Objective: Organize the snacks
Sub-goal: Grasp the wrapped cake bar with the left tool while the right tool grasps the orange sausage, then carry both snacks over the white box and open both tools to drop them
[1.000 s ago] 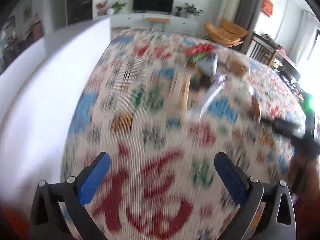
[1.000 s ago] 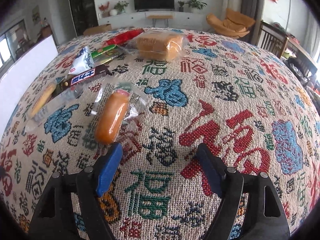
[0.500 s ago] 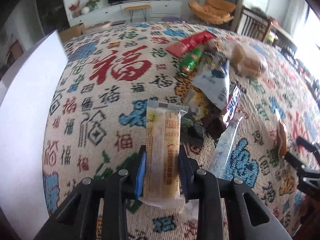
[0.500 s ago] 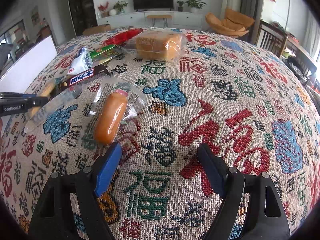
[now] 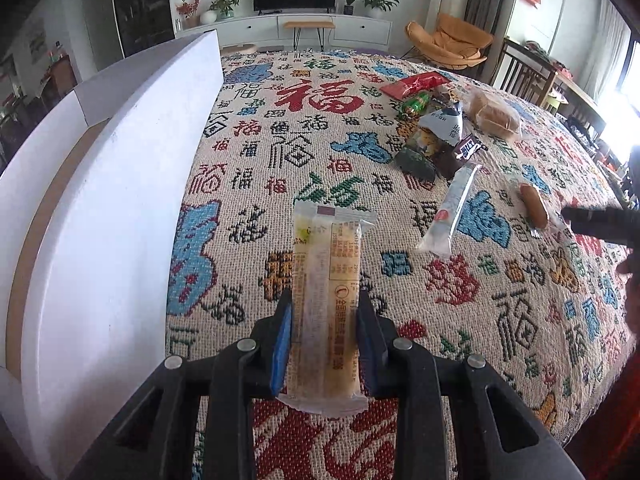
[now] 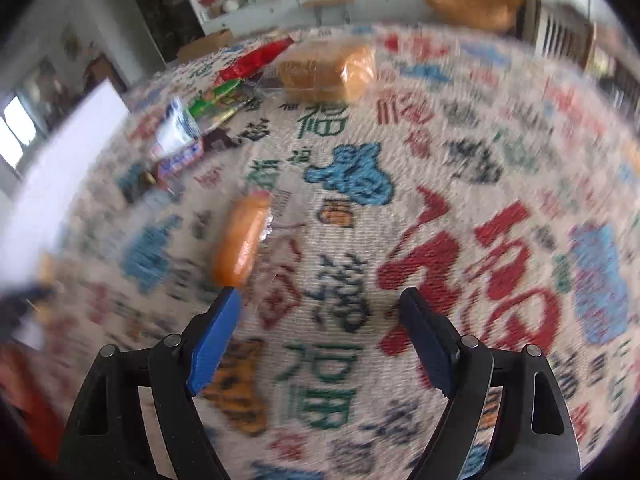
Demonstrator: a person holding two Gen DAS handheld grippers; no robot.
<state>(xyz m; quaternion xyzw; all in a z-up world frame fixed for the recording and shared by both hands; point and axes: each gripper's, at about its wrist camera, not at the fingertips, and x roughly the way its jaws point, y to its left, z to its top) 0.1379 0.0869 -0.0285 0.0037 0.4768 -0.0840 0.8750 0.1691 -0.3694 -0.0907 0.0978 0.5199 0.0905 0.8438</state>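
Note:
My left gripper point(image 5: 324, 308) is shut on a long yellow wrapped snack bar point(image 5: 326, 280), held above the patterned tablecloth point(image 5: 280, 152) beside a white box point(image 5: 104, 208) on the left. A pile of snack packets point(image 5: 436, 136), a white stick packet point(image 5: 452, 208), a wrapped sausage point(image 5: 534, 204) and a bagged bread point(image 5: 496, 114) lie to the right. My right gripper point(image 6: 320, 308) is open and empty, just behind the sausage point(image 6: 240, 244). The right wrist view is blurred; the bread point(image 6: 328, 70) and the packets point(image 6: 192, 136) lie further back.
The white box point(image 6: 60, 168) stands along the table's left side. The other gripper's black tip point(image 5: 600, 224) shows at the right edge of the left wrist view. Chairs point(image 5: 452, 44) and a TV stand lie beyond the table.
My left gripper has carried the snack bar left, closer to the white box. My right gripper has started moving, still open; its view is now blurred.

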